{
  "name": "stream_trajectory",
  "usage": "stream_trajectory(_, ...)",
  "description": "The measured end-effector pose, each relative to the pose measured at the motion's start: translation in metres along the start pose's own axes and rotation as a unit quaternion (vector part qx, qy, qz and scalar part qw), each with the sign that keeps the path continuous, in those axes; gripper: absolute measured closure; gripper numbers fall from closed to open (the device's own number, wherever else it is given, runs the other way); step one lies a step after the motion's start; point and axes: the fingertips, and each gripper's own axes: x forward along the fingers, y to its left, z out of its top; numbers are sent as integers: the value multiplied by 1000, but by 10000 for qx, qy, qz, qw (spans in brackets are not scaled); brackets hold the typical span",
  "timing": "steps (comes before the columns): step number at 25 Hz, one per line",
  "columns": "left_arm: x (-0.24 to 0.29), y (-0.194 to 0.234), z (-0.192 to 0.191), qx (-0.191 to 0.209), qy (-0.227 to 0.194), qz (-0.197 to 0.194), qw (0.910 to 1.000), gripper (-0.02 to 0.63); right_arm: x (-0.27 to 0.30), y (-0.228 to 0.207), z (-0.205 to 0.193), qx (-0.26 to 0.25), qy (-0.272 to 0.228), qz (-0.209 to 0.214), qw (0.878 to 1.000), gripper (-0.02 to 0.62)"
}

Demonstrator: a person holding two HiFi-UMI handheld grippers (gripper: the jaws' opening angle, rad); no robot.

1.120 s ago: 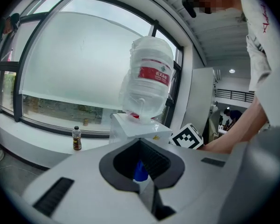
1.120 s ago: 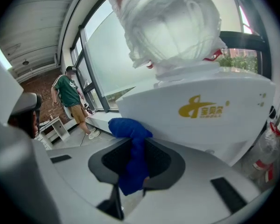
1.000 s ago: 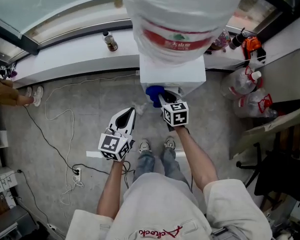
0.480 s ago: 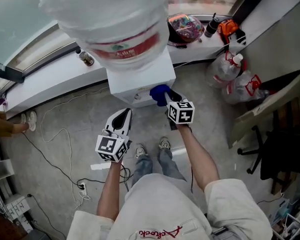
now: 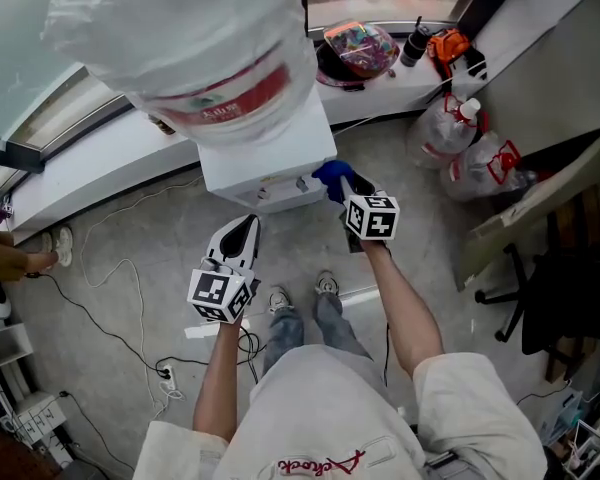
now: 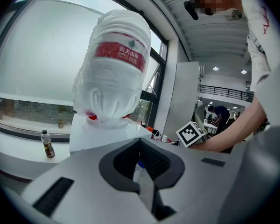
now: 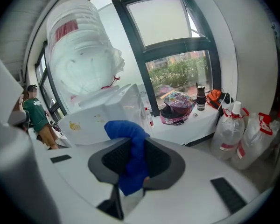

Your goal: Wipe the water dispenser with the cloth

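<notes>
The white water dispenser point(image 5: 265, 163) stands by the window sill with a plastic-wrapped, red-labelled bottle point(image 5: 195, 48) on top. My right gripper point(image 5: 342, 183) is shut on a blue cloth point(image 5: 332, 174), which is against the dispenser's front right corner. In the right gripper view the cloth point(image 7: 130, 157) is bunched between the jaws, with the dispenser point(image 7: 102, 113) just beyond. My left gripper point(image 5: 240, 230) hangs below the dispenser's front, apart from it. It is shut with nothing in it point(image 6: 144, 181). The left gripper view shows the dispenser point(image 6: 98, 134) and the bottle point(image 6: 114, 73) straight ahead.
A helmet point(image 5: 352, 46) and small items lie on the sill to the right. Tied plastic bags point(image 5: 460, 153) sit on the floor at the right. Cables point(image 5: 130, 268) trail over the floor at the left. A small bottle point(image 6: 47, 143) stands on the sill, and a person point(image 7: 37, 113) is far left.
My right gripper has slid the blue cloth rightwards along the dispenser's front to its right corner. The left gripper has kept its place, and the head view has shifted.
</notes>
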Motion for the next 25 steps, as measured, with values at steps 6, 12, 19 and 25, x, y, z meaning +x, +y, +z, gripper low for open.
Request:
stream_trajectory(6,-3,-3,0,15,-39,-13,10000,595,-6,8,-4,-28,-16,40,10000,503)
stream_trajectory(12,-15,-6,13,44,-224,41,9997,595,-36,27,15,-155,-388,97,9991,503)
stream_trajectory(19,-30,-19,64,286,-638,103,9975,595,-88,55,85,-594,-1086,247,9920,503)
stream_trajectory(25,-39,-30,110,553,-1020,273,9929,595,-124,80,149,-885,-1708,534,9799,503)
